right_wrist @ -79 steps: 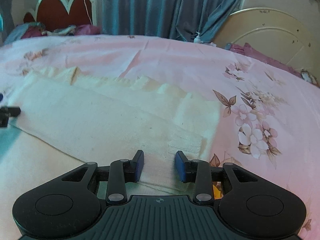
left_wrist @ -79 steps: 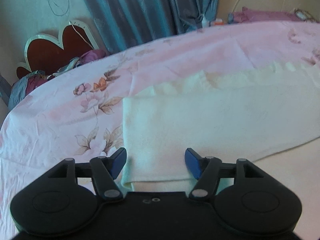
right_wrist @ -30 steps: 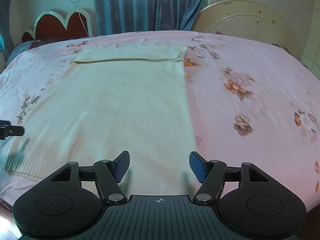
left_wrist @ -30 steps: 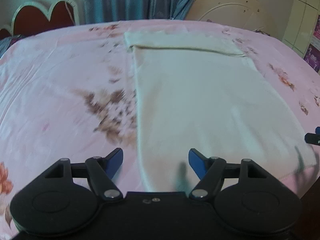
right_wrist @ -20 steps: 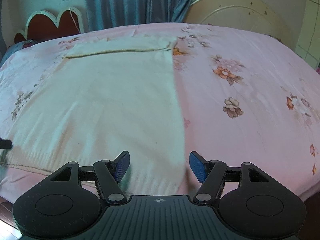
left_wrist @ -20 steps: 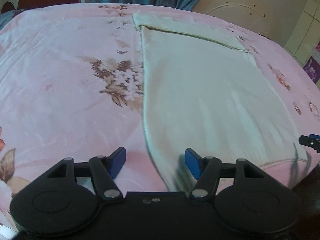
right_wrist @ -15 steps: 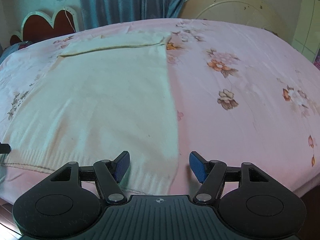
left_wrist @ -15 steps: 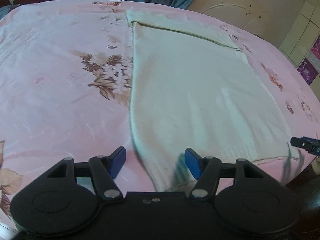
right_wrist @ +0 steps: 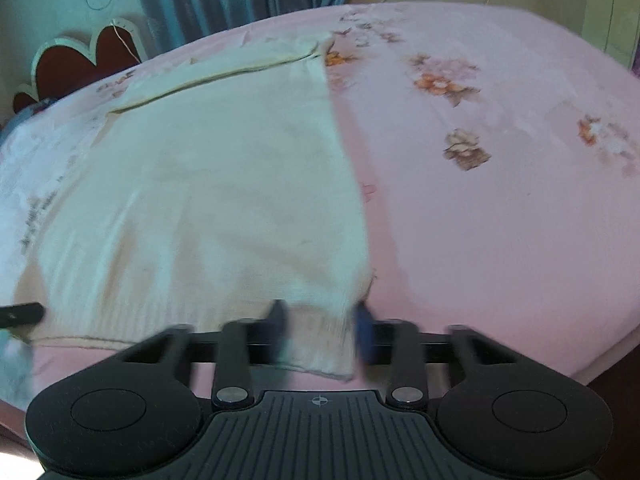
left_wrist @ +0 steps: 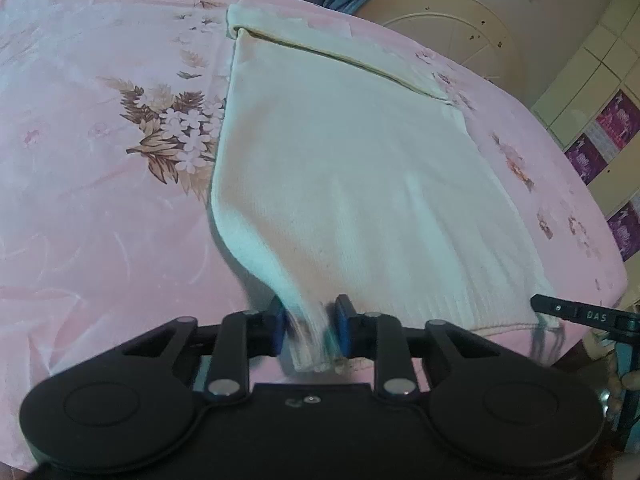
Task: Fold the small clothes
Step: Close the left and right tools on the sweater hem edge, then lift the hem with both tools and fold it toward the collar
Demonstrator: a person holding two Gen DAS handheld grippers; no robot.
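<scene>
My left gripper [left_wrist: 308, 330], held low at the near bed edge, pinches the near left corner of the cream sweater [left_wrist: 352, 184], which lies flat on the pink floral sheet [left_wrist: 92, 208]. My right gripper [right_wrist: 320, 334] straddles the near right corner, its blurred fingers apart. Only the right view shows the red headboard [right_wrist: 84, 60]; only the left shows the cupboard [left_wrist: 592, 92].

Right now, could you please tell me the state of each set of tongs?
Left tongs: closed on the near left corner of the cream sweater.
Right tongs: around the sweater's near right corner; too blurred to tell whether they grip.
</scene>
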